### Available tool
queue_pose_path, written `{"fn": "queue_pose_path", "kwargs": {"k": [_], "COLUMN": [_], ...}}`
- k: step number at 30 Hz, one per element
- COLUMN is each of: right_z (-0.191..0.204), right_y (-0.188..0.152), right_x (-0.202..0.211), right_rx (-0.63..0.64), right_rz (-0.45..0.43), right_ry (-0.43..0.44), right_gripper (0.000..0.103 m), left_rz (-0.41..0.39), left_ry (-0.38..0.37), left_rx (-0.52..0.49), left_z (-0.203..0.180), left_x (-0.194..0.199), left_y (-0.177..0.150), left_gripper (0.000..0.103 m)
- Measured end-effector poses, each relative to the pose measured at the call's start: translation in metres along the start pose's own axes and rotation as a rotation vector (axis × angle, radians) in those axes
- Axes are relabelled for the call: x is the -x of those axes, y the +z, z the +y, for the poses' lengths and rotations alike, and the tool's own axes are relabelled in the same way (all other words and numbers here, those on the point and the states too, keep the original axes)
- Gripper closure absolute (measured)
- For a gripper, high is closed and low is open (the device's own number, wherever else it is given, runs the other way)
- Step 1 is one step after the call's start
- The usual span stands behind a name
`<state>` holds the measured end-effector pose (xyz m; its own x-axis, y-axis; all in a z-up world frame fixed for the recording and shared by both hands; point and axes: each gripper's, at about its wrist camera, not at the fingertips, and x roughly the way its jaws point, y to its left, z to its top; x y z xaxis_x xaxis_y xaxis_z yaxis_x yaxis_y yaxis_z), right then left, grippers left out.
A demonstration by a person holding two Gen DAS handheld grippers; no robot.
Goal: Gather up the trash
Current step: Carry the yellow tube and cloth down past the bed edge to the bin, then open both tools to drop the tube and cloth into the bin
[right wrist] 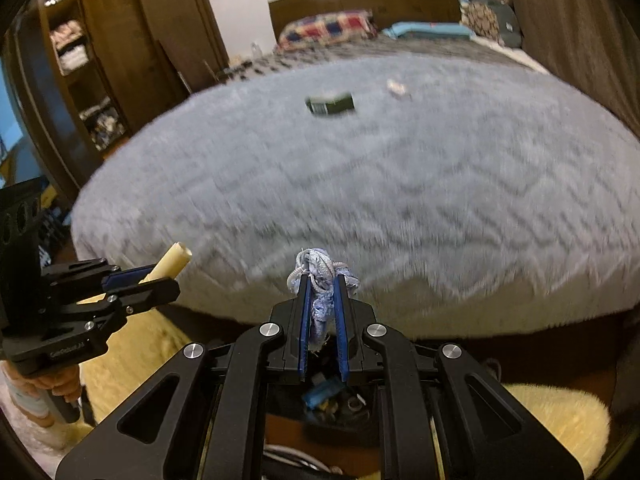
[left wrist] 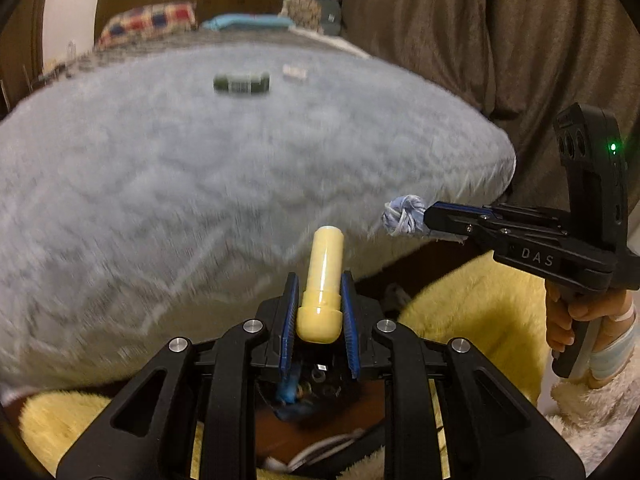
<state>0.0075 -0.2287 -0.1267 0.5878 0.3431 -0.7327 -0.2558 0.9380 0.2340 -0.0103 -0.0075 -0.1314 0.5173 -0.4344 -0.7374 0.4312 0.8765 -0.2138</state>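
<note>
The left gripper [left wrist: 319,286] pinches a pale yellow tube [left wrist: 322,280]; the right gripper [right wrist: 323,280] pinches a crumpled blue-white wad [right wrist: 322,276]. Ahead, a dark green packet [left wrist: 241,82] and small wrapper [left wrist: 295,72] lie well apart on the grey fluffy bed [left wrist: 200,184]

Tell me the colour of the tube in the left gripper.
Pale yellow tube; clearest in the left wrist view.

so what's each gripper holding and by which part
Left gripper grips the yellow tube near its cap end; right gripper pinches the crumpled wrapper by its lower part.
</note>
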Motion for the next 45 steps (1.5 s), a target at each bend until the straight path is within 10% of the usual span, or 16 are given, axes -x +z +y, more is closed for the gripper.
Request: {"fn": "queue_pose_path", "kwargs": {"k": [23, 39, 45], "right_z": [-0.012, -0.021, -0.019], "right_y": [-0.079, -0.075, -0.065], "right_x": [-0.125, -0.158, -0.144], "right_rx": [-0.093, -0.143, -0.157], "right_rz": [0.359, 0.411, 0.368], "right_ry": [-0.026, -0.008, -0.016], "right_gripper": [0.09, 0.087, 0.05], "left_rz": [0.373, 0.436, 0.412], "left_ry": [0.048, 0.033, 0.067], "left_rx": [0.068, 0.087, 0.086], "left_z": [0.033, 0.037, 0.038], "left_x": [-0.138, -0.161, -0.149], "left_y": [-0.078, -0.082, -0.079], "left_gripper": [0.084, 0.079, 0.056]}}
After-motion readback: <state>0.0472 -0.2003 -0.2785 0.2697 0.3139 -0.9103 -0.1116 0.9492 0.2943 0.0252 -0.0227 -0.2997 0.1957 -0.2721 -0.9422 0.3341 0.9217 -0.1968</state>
